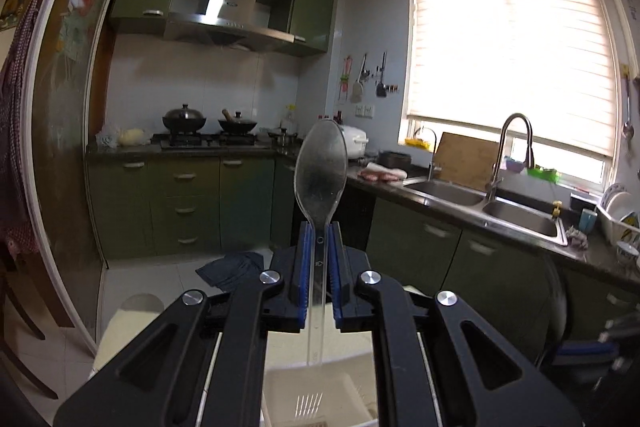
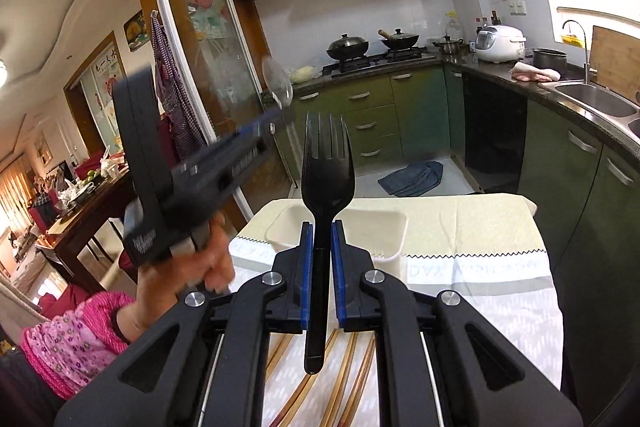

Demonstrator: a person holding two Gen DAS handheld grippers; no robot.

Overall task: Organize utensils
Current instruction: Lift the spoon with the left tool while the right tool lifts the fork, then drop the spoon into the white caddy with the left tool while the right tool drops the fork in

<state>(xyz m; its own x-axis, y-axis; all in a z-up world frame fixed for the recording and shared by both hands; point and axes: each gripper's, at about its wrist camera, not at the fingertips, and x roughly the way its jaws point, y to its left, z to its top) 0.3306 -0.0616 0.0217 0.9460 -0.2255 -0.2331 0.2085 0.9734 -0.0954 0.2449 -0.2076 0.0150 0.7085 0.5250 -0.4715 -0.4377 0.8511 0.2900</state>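
Note:
My left gripper is shut on a clear plastic spoon, bowl up, held high above the table. The same gripper and spoon show blurred at the left of the right wrist view. My right gripper is shut on a black plastic fork, tines up. Below and beyond the fork stands a cream utensil holder with compartments. Several wooden chopsticks lie on the table under the right gripper.
The small table has a cream and white cloth. A white basket lies under the left gripper. Green cabinets and a sink counter run along the right. A blue rag lies on the floor.

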